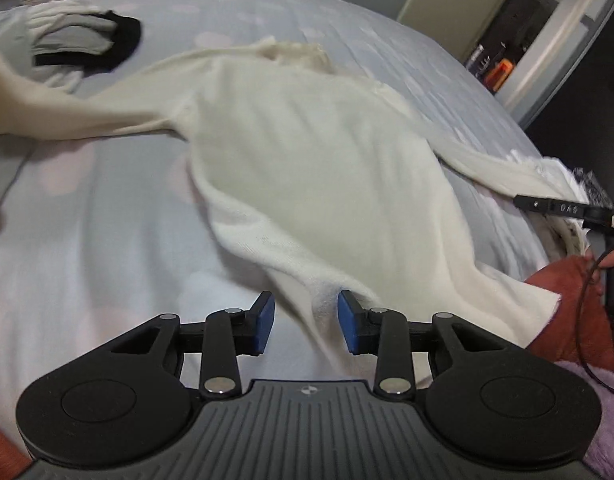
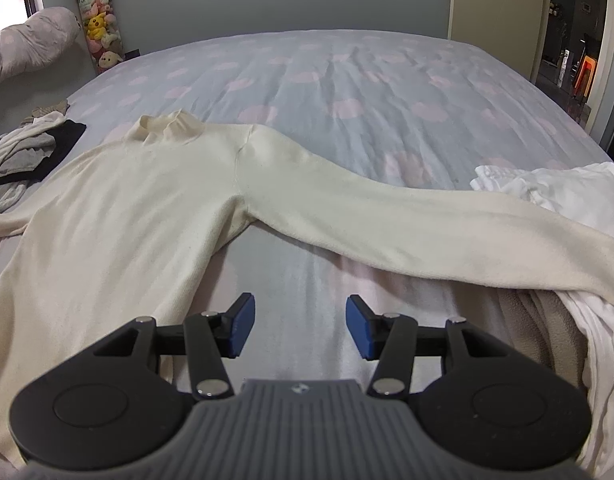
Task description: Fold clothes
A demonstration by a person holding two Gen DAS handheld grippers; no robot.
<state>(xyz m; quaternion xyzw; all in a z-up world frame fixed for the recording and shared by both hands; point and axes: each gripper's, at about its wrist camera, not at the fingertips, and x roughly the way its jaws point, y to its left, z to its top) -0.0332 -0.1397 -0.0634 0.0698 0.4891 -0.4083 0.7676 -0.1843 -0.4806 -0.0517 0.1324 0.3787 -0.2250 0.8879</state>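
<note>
A cream long-sleeved turtleneck sweater [image 1: 307,168] lies flat on the bed, collar away from me and both sleeves spread out. My left gripper [image 1: 307,324] hangs over the sweater's lower hem. A fold of that hem sits between its blue pads [image 1: 265,322], which stand apart from the fabric, so the jaws are open. In the right wrist view the sweater [image 2: 119,208] fills the left side, and one sleeve [image 2: 427,216] runs off to the right. My right gripper [image 2: 301,328] is open over bare sheet just right of the sweater's side, holding nothing.
The bed sheet [image 2: 347,92] is pale blue with pink spots. Grey, white and black clothes [image 1: 87,40] are piled at the far left. White garments [image 2: 555,188] lie at the right edge under the sleeve's end. A red sleeve [image 1: 563,304] is at the right. An open doorway [image 2: 575,52] is beyond.
</note>
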